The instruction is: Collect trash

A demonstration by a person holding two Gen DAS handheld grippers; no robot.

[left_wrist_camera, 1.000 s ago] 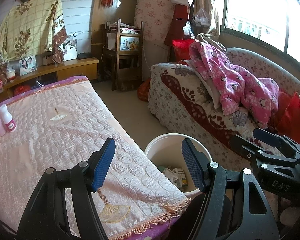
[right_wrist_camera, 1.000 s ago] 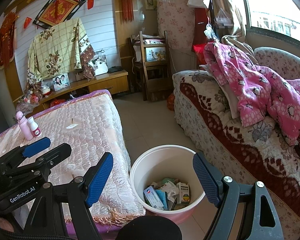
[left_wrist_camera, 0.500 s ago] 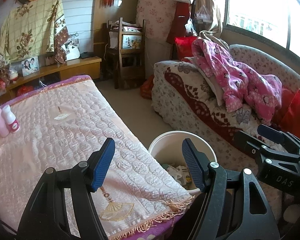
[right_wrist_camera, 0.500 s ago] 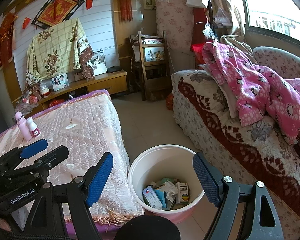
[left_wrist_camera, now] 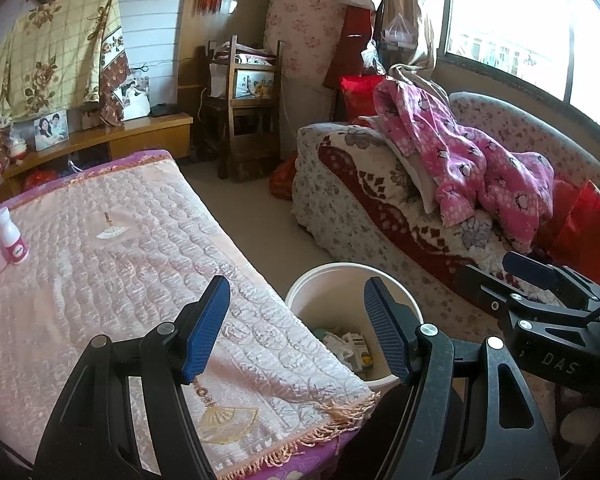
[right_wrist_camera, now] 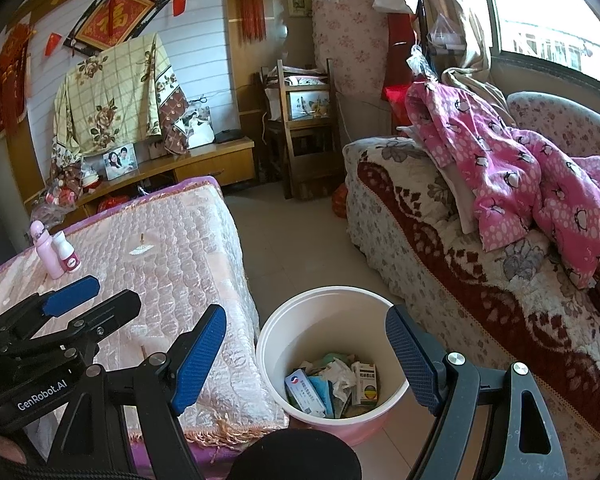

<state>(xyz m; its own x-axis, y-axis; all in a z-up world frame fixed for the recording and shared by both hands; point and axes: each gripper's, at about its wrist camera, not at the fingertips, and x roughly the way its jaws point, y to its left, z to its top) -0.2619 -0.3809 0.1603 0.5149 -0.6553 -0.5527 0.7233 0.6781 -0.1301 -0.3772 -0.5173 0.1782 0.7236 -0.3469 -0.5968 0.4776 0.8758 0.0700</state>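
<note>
A white bucket (right_wrist_camera: pixel 288 320) with a pink base stands on the floor between table and sofa. Inside lie several pieces of trash (right_wrist_camera: pixel 332 386): small medicine boxes, crumpled tissue, wrappers. In the left wrist view the same bucket (left_wrist_camera: pixel 332 280) shows its trash (left_wrist_camera: pixel 350 350) at the bottom. My right gripper (right_wrist_camera: pixel 306 360) hovers above the bucket, open and empty. My left gripper (left_wrist_camera: pixel 298 326) hangs open over the table's near corner and the bucket's rim, empty too. Each gripper shows at the edge of the other's view.
A low table under a pink quilted cloth (right_wrist_camera: pixel 172 256) fills the left; two pink bottles (right_wrist_camera: pixel 56 254) stand on its far side. A patterned sofa (right_wrist_camera: pixel 460 264) with a pink garment (right_wrist_camera: pixel 520 184) runs along the right. A wooden chair (right_wrist_camera: pixel 304 128) and cabinet sit at the back.
The left wrist view has shifted slightly, so the bucket and sofa sit a little further right. Both grippers stay open and the right view is nearly unchanged.
</note>
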